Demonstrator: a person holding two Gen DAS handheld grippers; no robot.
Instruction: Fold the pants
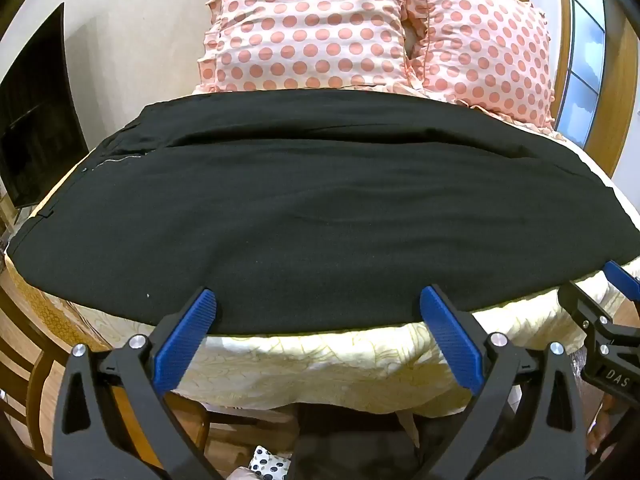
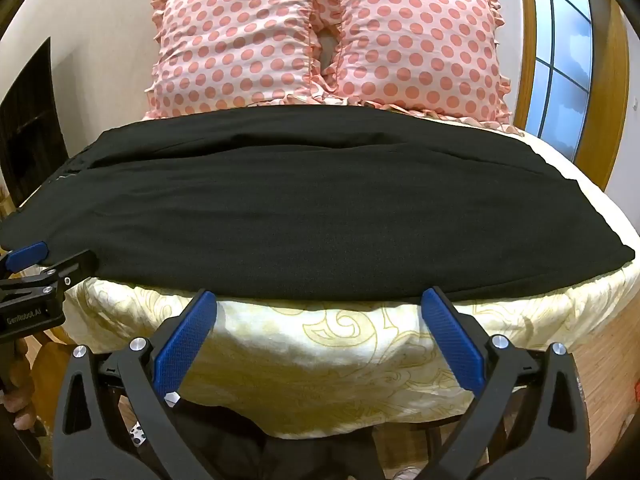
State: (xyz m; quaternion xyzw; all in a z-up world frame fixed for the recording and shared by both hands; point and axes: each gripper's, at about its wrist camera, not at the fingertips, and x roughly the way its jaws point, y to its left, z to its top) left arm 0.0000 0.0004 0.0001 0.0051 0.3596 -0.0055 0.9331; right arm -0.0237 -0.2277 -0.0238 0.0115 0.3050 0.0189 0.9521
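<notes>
Pants [image 1: 304, 208], black and already laid lengthwise, lie across the foot of the bed [image 1: 320, 360], their near edge running along the mattress lip above the yellow patterned sheet; the zip and waistband sit at the left end, and two pink polka-dot pillows [image 1: 312, 28] stand behind.

The left hand-held gripper [image 1: 318, 300] is spread wide with its blue pads level with that near edge, nothing between them. The right hand-held gripper [image 2: 319, 300] is likewise spread and empty, its tips just short of the cloth.

The risk, as I judge it, is in the pick-up: the fabric is doubled (a long seam of overlap shows through the middle), so a shallow pinch may catch only the top layer and drag it askew, or snag the sheet beneath as well. Uneven lifting between the two hands would skew the fold, and the cloth could slide off the bed's edge.

Readable writing: "GenRobot.AI" on the left tool's body in the right view, and "DAS" on the right tool's body in the left view.
</notes>
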